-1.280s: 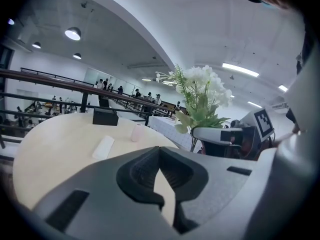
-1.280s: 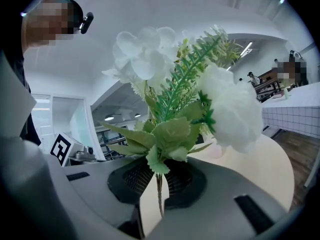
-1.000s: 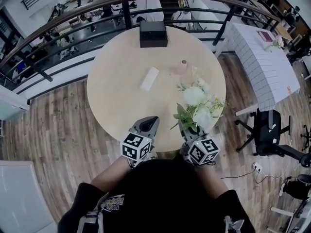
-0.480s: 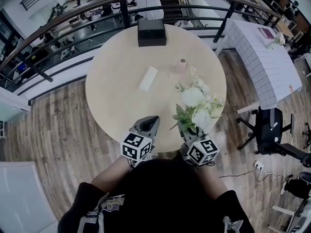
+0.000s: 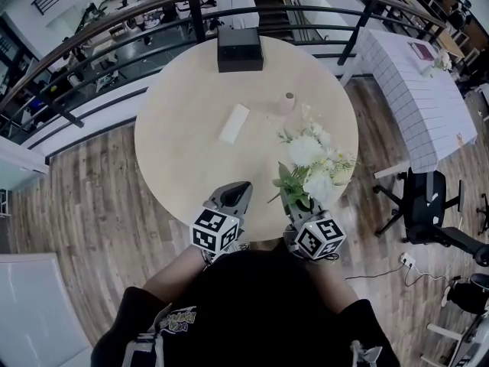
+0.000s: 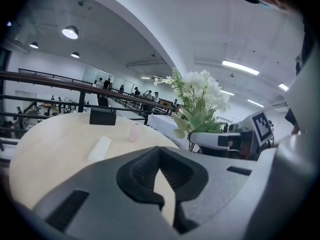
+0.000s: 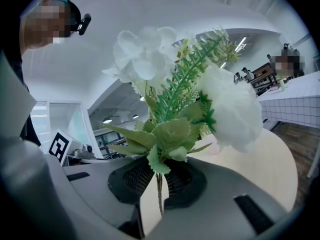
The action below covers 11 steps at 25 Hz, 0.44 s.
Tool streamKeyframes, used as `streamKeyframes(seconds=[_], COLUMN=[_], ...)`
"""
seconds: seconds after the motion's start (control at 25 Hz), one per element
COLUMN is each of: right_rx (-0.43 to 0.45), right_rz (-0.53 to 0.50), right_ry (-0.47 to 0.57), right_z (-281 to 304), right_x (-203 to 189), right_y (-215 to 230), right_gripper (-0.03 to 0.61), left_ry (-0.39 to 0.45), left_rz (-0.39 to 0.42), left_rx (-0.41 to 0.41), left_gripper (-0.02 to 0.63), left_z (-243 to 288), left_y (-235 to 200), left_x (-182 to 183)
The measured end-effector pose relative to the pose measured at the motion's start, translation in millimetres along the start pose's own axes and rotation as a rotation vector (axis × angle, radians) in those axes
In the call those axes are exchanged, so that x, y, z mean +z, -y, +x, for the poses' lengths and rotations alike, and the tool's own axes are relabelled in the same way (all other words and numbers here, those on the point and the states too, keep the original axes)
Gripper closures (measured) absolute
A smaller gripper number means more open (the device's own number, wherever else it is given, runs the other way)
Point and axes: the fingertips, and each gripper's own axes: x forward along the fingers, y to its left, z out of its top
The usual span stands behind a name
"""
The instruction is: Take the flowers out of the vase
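A bunch of white flowers [image 5: 312,161] with green leaves stands up from my right gripper [image 5: 298,202], which is shut on its thin stems near the table's near edge. In the right gripper view the stems [image 7: 158,190] run down between the jaws, with the blooms [image 7: 225,106] filling the view above. The small pink vase [image 5: 288,102] stands upright and apart, farther out on the round table [image 5: 183,128]. My left gripper [image 5: 234,195] is shut and holds nothing, beside the right one. The left gripper view shows the vase [image 6: 135,132] ahead and the flowers [image 6: 197,101] to the right.
A flat white block [image 5: 234,123] lies mid-table and a black box [image 5: 239,50] sits at the far edge by the railing [image 5: 114,48]. A table with a white cloth [image 5: 416,98] and an office chair [image 5: 424,205] stand to the right.
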Motion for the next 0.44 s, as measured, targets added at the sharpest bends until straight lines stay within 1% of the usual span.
streamKeyframes(seconds=[0.44], right_rx=[0.006], right_rz=[0.003], right_ry=[-0.007], right_z=[7.1], right_x=[0.7], right_y=[3.6], right_gripper=[0.514], left_ry=[-0.001], left_rz=[-0.004], left_rx=[0.001], left_gripper=[0.606], left_z=[4.5], left_y=[-2.3], left_x=[1.6])
